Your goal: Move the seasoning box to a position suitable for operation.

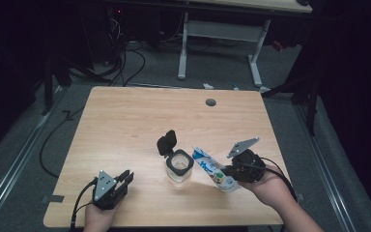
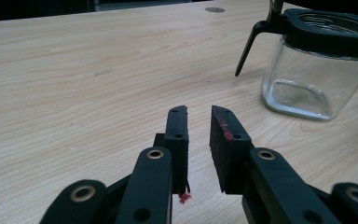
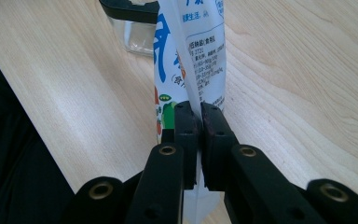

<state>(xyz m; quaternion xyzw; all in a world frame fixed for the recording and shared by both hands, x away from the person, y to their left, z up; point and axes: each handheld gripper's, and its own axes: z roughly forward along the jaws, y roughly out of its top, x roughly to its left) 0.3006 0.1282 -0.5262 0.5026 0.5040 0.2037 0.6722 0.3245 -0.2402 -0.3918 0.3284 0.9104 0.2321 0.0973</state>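
My left gripper (image 1: 123, 180) rests slightly parted, empty; the jar (image 1: 179, 166) stands ahead to its right. My right gripper (image 3: 199, 114) pinches the pouch (image 3: 191, 60) by its seam. Soft, floppy, light; I'd hold that stiffer edge, top tilted jarward.

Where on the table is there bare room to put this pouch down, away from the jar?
The whole far half of the table is bare, from the jar back to the round grommet hole. The strip between the left hand-held gripper and the jar is free too. It is crowded right of the jar, where the right hand-held gripper holds the pouch.
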